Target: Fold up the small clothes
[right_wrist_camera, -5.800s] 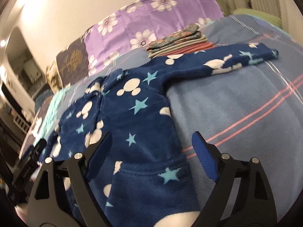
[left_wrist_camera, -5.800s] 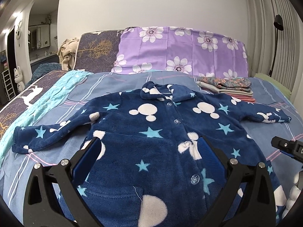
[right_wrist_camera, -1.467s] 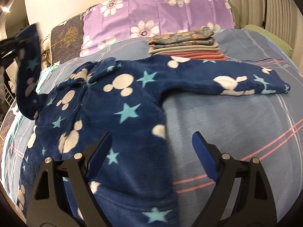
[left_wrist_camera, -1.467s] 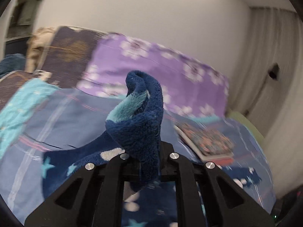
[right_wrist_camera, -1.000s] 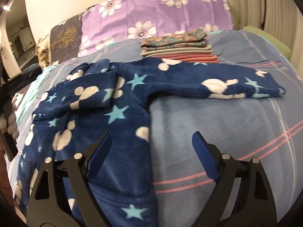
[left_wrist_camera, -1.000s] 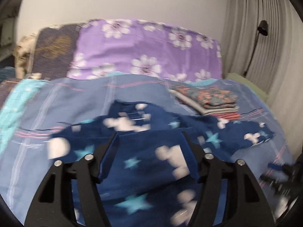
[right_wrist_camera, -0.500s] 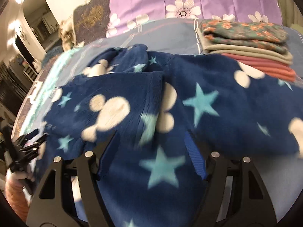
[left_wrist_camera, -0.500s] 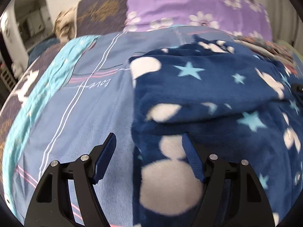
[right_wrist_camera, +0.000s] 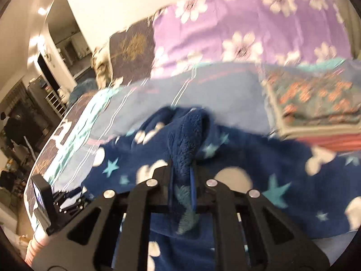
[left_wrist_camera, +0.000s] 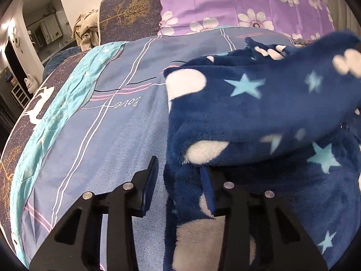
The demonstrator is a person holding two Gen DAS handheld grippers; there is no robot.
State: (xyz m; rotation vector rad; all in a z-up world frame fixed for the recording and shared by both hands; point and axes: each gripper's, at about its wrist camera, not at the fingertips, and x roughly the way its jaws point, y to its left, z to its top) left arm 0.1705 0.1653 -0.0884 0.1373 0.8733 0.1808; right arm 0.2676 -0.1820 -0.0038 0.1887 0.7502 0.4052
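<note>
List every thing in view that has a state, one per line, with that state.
Jacket: partly folded, one sleeve lifted off the bed.
Left hand-held gripper: closing, jacket edge between its jaws.
Right hand-held gripper: shut on the jacket sleeve.
Clothes stack: folded, lying on the bed beyond the jacket.
Bed: made, sheet flat.

bed: blue striped sheet [left_wrist_camera: 140, 122] | headboard end: purple flowered pillow [left_wrist_camera: 243, 6] | right: possibly folded clothes stack [right_wrist_camera: 315, 103], blurred
</note>
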